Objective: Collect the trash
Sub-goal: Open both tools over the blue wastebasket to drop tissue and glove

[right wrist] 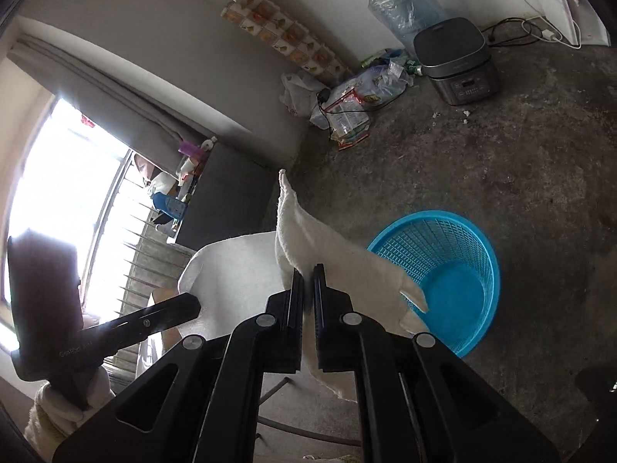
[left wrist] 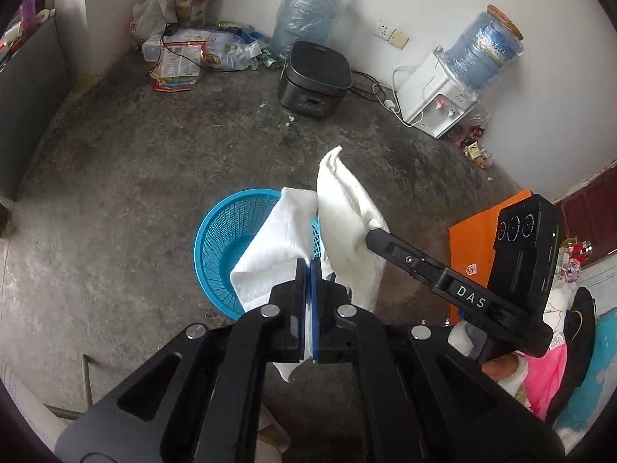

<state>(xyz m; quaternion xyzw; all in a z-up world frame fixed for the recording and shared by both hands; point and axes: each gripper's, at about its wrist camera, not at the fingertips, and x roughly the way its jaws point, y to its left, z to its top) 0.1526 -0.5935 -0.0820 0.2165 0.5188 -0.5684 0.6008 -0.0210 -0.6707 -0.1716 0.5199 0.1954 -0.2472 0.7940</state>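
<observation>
Hanging over the concrete floor (left wrist: 135, 177), two white paper tissues were each pinched in a claw just above a blue mesh basket (left wrist: 219, 254). Farthest left in the left wrist view lay a heap of wrappers and bags (left wrist: 181, 61) in the corner, well apart from the basket. The left claw (left wrist: 307, 266) was fully shut on the left tissue (left wrist: 277, 243), which draped across the basket's rim. Just beside it, the right claw (left wrist: 372, 236) was clamped nearly closed on the right tissue (left wrist: 347, 208), whose loose corner stood up in the air. Beyond them a dark rice cooker (left wrist: 314, 79) and a water dispenser (left wrist: 435, 100) sat against the wall, with small sweet wrappers (left wrist: 476, 146) beside the dispenser.

By my reading the task was early to midway: both tissues had been gathered but neither was yet dropped, and the basket looked empty in the right wrist view. The corner heap and the scraps by the dispenser seemingly remained to be collected.

Open floor ringed the basket on every side seen, so lowering and releasing looked unobstructed. The two claws sat close together, and the basket's rim was the only nearby edge to clear.
</observation>
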